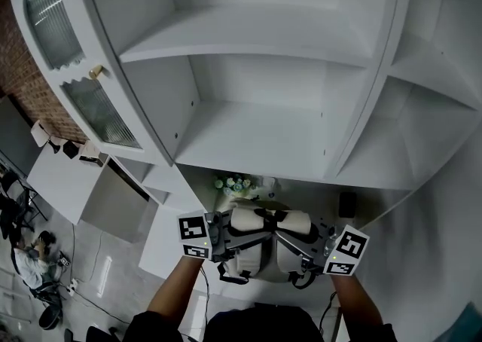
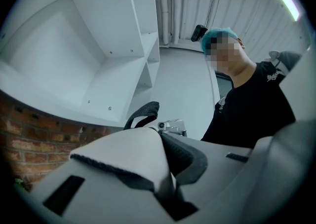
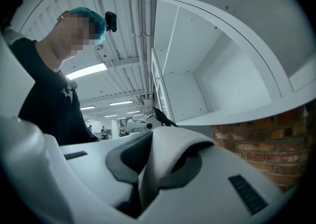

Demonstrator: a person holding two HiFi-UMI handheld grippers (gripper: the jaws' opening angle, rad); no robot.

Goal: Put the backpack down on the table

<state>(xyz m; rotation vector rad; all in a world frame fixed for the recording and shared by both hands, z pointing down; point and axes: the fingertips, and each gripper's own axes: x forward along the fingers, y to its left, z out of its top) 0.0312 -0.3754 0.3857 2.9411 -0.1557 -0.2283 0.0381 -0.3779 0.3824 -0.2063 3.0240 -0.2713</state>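
A cream backpack (image 1: 260,246) with black straps hangs between my two grippers, low in the head view and just in front of the white cabinet. My left gripper (image 1: 218,241) grips it from the left and my right gripper (image 1: 312,254) from the right. In the left gripper view the jaws (image 2: 168,188) are shut on a pale padded strap (image 2: 123,149) with a dark lining. The right gripper (image 3: 143,188) likewise pinches a folded pale strap (image 3: 168,154). The black carry loop (image 2: 143,112) sticks up behind. The backpack's underside is hidden.
A tall white cabinet with bare shelves (image 1: 248,137) fills the view ahead, its glass door (image 1: 98,111) swung open at the left. A small bunch of flowers (image 1: 232,182) and a dark object (image 1: 347,203) sit behind the backpack. A white table surface (image 1: 167,242) lies at the left.
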